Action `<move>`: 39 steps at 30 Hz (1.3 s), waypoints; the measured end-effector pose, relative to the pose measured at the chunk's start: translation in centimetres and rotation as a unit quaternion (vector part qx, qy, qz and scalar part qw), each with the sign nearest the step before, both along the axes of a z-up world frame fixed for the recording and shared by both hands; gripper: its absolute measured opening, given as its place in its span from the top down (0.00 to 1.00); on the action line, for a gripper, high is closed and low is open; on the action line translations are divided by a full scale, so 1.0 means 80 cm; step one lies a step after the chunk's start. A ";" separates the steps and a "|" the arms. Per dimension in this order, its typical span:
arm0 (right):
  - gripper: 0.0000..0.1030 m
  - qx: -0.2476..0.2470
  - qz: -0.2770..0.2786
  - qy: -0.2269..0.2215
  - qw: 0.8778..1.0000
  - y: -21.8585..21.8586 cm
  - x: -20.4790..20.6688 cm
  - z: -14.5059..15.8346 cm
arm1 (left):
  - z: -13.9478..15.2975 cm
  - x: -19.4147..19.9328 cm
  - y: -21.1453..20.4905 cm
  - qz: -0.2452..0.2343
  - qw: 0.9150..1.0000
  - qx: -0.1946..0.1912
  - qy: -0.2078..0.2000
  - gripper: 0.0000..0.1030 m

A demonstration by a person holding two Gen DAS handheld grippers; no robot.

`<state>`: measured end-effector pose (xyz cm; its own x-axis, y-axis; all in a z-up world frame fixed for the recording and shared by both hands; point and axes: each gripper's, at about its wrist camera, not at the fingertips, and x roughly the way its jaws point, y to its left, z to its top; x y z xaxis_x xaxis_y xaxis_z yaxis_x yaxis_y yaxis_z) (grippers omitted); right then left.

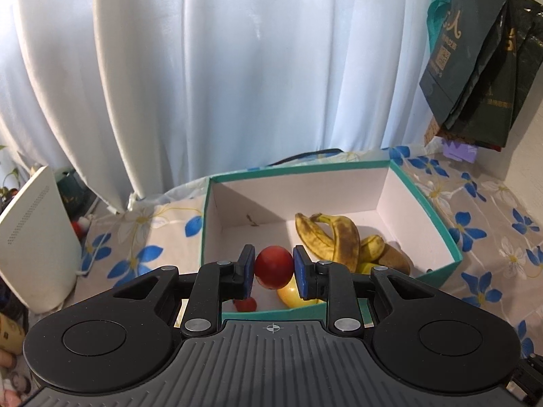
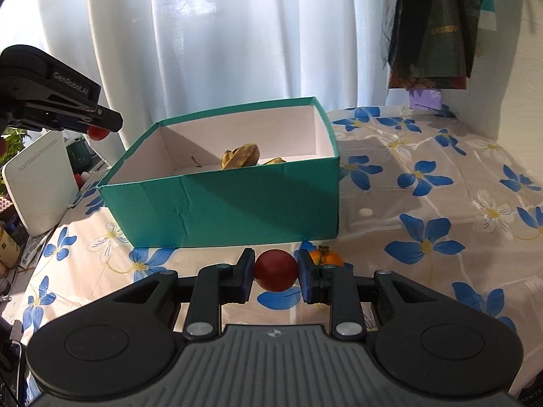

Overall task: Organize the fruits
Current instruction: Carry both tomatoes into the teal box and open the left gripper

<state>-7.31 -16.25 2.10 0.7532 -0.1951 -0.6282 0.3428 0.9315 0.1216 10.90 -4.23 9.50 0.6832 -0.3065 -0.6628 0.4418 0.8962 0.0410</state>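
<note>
While each gripper [image 1: 274,273] [image 2: 276,271] clamps a red fruit [image 1: 273,267] [image 2: 276,270], the box [image 2: 217,203] wall hides most bananas [image 2: 240,159].

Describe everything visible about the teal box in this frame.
The teal box is an open, lidless cardboard carton, teal outside and white inside, with creases on its near wall. It sits flat on the floral tablecloth before the white curtain. Inside lie spotted bananas, a yellow fruit and a small red fruit. Neither gripper touches it.

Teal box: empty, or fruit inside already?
Not empty. The teal box already holds bananas and a yellow fruit.
</note>
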 end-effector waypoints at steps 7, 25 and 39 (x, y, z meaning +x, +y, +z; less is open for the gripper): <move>0.75 0.000 -0.044 -0.009 0.999 -0.016 -0.031 0.004 | -0.045 0.034 -0.028 0.014 0.999 0.032 0.000 0.73; 0.75 -0.003 -0.105 -0.015 0.994 -0.035 -0.058 0.006 | -0.109 0.074 -0.045 0.030 0.997 0.058 0.037 0.73; 0.75 -0.006 -0.105 -0.018 0.994 -0.031 -0.052 0.011 | -0.116 0.080 -0.040 0.036 0.997 0.055 0.043 0.63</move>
<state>-11.48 -18.76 3.01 0.7165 -0.3580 -0.5986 0.5253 0.8416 0.1255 17.28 -7.42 0.25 0.6407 -0.1807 -0.7462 0.3826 0.9178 0.1062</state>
